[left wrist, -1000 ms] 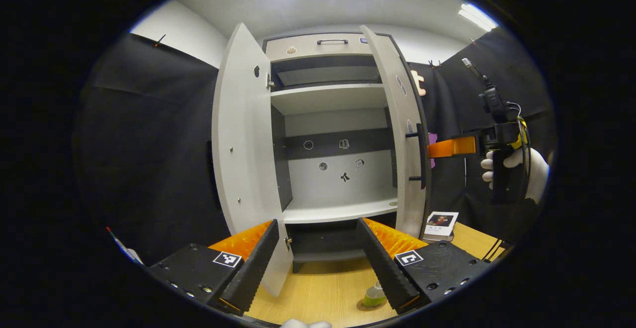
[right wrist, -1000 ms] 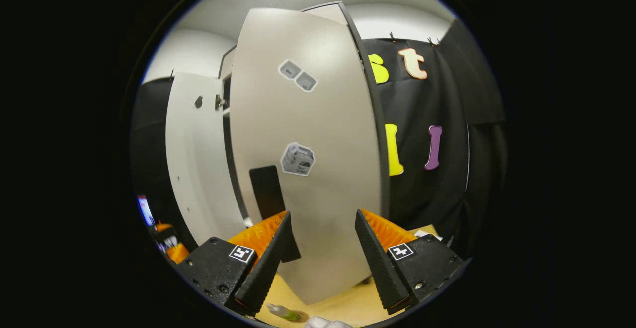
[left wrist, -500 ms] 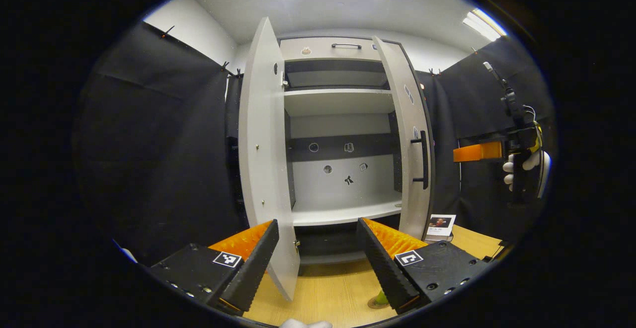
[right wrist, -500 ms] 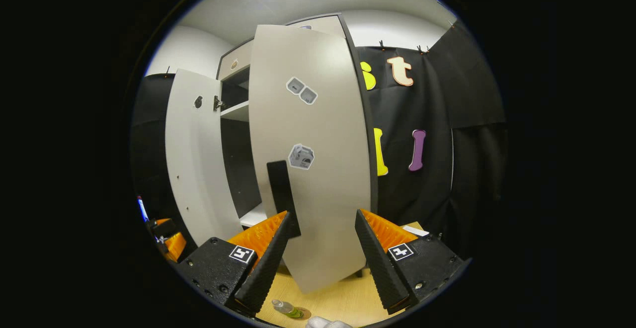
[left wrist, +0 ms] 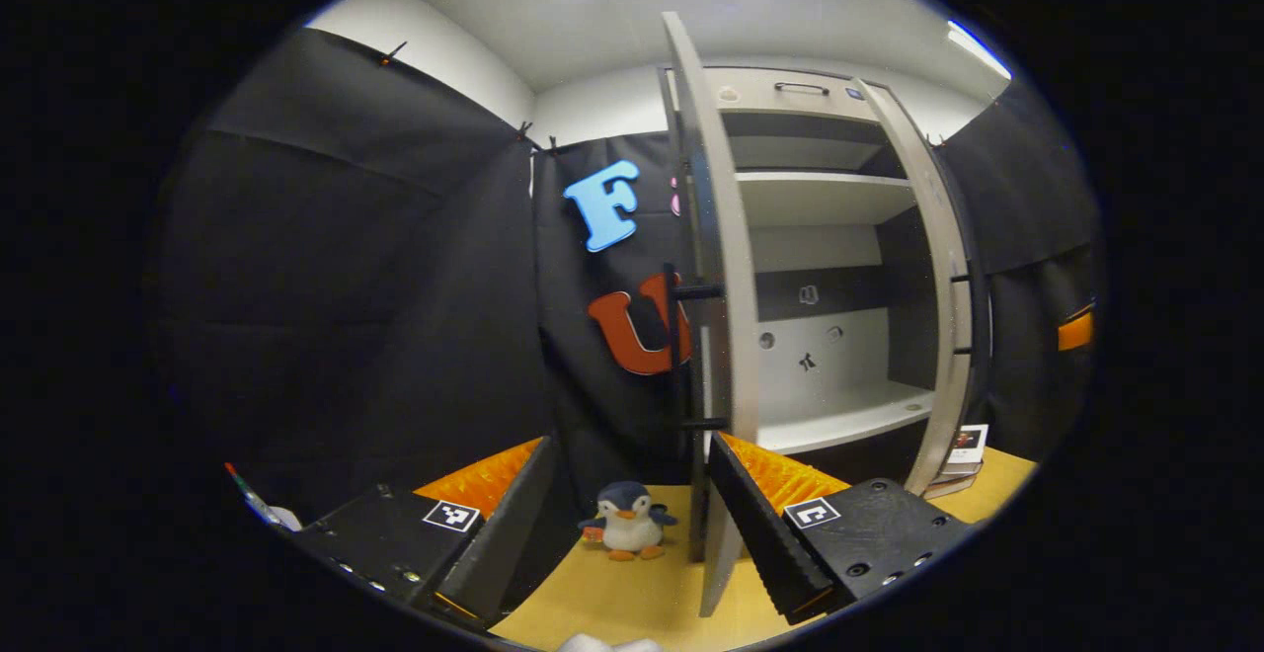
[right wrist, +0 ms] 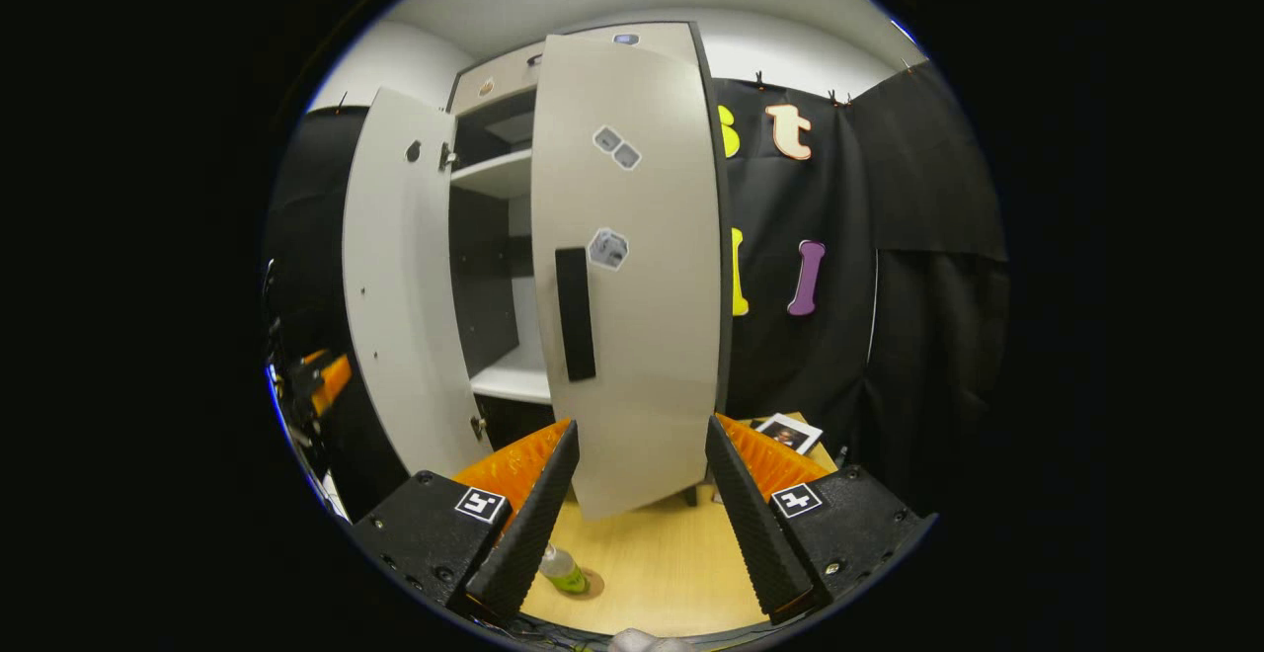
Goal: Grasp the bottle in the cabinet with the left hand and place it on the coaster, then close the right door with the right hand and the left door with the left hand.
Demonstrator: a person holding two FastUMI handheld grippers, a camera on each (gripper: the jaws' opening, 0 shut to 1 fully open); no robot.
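The small bottle (right wrist: 563, 570) of green liquid stands on the round coaster (right wrist: 590, 584) on the wooden table, just ahead of my right gripper's left finger. The right door (right wrist: 642, 267) with its black handle (right wrist: 575, 314) stands partly open straight ahead of my right gripper (right wrist: 632, 524), which is open and apart from it. The left door (left wrist: 716, 286) shows edge-on in the left gripper view, its black handle (left wrist: 681, 356) on the outer side. My left gripper (left wrist: 632, 543) is open and empty, low beside that door's outer face. The cabinet shelves (left wrist: 839, 415) are bare.
A penguin plush (left wrist: 627, 522) sits on the table (left wrist: 632, 593) between my left fingers, farther off. A book (right wrist: 785, 432) lies right of the cabinet. The left door (right wrist: 400, 277) swings wide open. The other gripper's orange finger (left wrist: 1076, 331) shows at the far right.
My left gripper has swung left, from facing the open cabinet to the outer side of the left door. My right gripper has drawn back from the right door, which now looks smaller.
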